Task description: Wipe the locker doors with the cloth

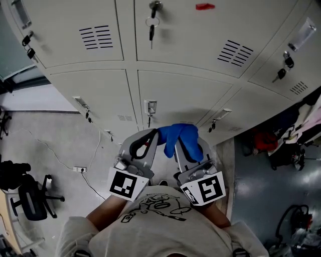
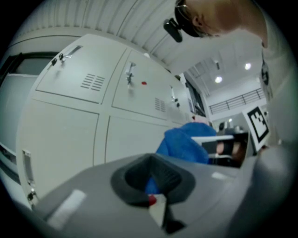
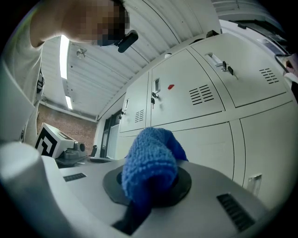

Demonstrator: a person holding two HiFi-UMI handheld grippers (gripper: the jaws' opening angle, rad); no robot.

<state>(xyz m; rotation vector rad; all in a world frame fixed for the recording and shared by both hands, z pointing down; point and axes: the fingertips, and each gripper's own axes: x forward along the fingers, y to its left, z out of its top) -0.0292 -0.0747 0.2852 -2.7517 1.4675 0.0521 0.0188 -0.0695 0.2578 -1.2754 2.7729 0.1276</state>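
A blue cloth (image 1: 179, 134) hangs bunched between my two grippers, close in front of the grey locker doors (image 1: 185, 95). My left gripper (image 1: 153, 135) is shut on one corner of it, and only a sliver of blue shows between its jaws in the left gripper view (image 2: 151, 182). My right gripper (image 1: 183, 146) is shut on the cloth's thick folded part (image 3: 151, 160), which bulges up over the jaws (image 3: 149, 186). The rest of the cloth (image 2: 186, 143) shows to the right in the left gripper view. Both grippers are held near the person's chest, apart from the doors.
Keys (image 1: 151, 30) hang from several locker locks, and a red mark (image 1: 204, 6) sits on the upper middle door. An office chair (image 1: 30, 201) and a wall socket with cable (image 1: 79, 169) are on the left floor. Bags and clutter (image 1: 281, 145) lie to the right.
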